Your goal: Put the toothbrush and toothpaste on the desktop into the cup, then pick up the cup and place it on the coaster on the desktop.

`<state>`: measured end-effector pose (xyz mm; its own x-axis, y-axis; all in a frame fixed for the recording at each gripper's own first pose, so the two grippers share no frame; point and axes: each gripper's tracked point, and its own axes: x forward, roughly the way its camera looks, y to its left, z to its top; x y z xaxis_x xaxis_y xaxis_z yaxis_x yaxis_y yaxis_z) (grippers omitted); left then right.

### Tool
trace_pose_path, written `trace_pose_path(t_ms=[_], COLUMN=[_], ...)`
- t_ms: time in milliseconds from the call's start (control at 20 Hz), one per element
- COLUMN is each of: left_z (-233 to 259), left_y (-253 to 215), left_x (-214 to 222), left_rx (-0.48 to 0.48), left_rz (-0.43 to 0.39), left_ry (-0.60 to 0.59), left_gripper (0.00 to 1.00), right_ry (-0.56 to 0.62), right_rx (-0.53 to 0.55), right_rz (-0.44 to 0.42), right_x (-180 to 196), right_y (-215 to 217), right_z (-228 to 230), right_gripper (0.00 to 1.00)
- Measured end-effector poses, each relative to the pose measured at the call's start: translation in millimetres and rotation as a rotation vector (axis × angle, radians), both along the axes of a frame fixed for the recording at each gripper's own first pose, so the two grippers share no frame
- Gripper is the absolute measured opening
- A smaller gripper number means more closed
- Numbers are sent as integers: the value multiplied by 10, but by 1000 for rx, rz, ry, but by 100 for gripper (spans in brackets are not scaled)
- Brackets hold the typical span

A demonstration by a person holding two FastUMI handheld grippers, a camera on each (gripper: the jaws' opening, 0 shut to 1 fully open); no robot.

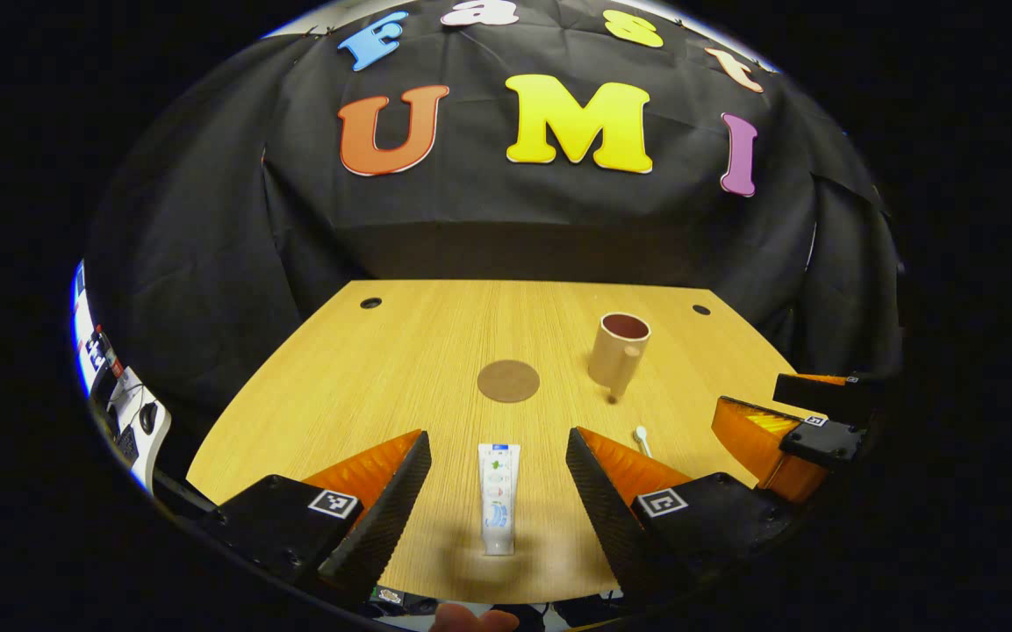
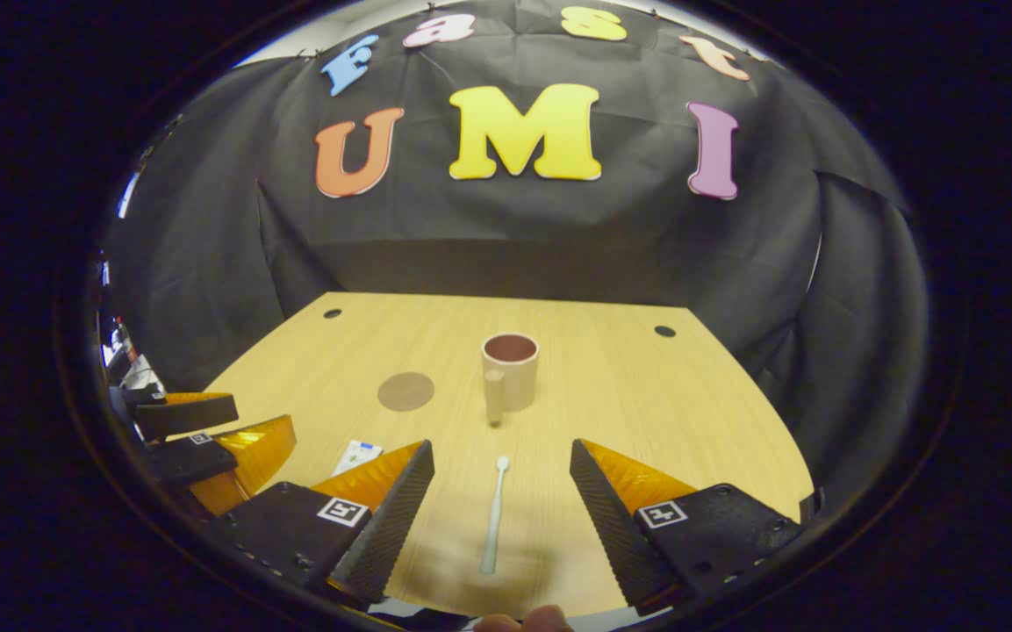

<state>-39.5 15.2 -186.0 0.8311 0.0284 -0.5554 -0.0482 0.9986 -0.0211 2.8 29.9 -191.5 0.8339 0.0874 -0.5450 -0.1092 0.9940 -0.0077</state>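
L hand-held gripper (image 1: 498, 491) hovers low over the near edge of the worktop (image 1: 365, 386), fingers spread wide, holding nothing. The toothpaste (image 1: 498, 509) lies flat on the wood right btwn its fingers, lengthwise along them, touching neither. Just beyond the right finger's tip, the head of the toothbrush (image 1: 641, 435) peeks out. Farther on, slightly ahead-left of centre, sits the round brown coaster (image 1: 508, 381), bare. Ahead-right of it stands the cup (image 1: 618, 351), upright, handle toward the camera, apart from the coaster. The R gripper shows at the right edge, beside the L one.

R hand-held gripper (image 2: 498, 491) is also low at the near edge, fingers wide apart, gripping nothing. The toothbrush (image 2: 494, 518) lies flat btwn them, head pointing away, w/o contact on either side. Off past the left finger, a corner of the toothpaste (image 2: 356, 456) shows, w/ the L gripper beyond it at the left edge. Straight ahead, well past the brush head, stands the cup (image 2: 510, 370), empty as far as visible. The coaster (image 2: 405, 391) is ahead-left, near the cup but not touching.
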Motion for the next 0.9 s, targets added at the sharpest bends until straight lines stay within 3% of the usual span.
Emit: trace_pose_path(t_ms=[400,900], left_z=[-521,-914], left_y=[19,30], left_x=[-80,-152], left_rx=[9,-2], left_rz=[-31,-37], left_ry=[126,203], left_gripper=[99,99], right_ry=[220,292], right_rx=[-33,-84], right_rz=[-16,-2], right_x=[-41,206], right_y=[44,96], right_z=[-687,-1177], right_gripper=[96,96])
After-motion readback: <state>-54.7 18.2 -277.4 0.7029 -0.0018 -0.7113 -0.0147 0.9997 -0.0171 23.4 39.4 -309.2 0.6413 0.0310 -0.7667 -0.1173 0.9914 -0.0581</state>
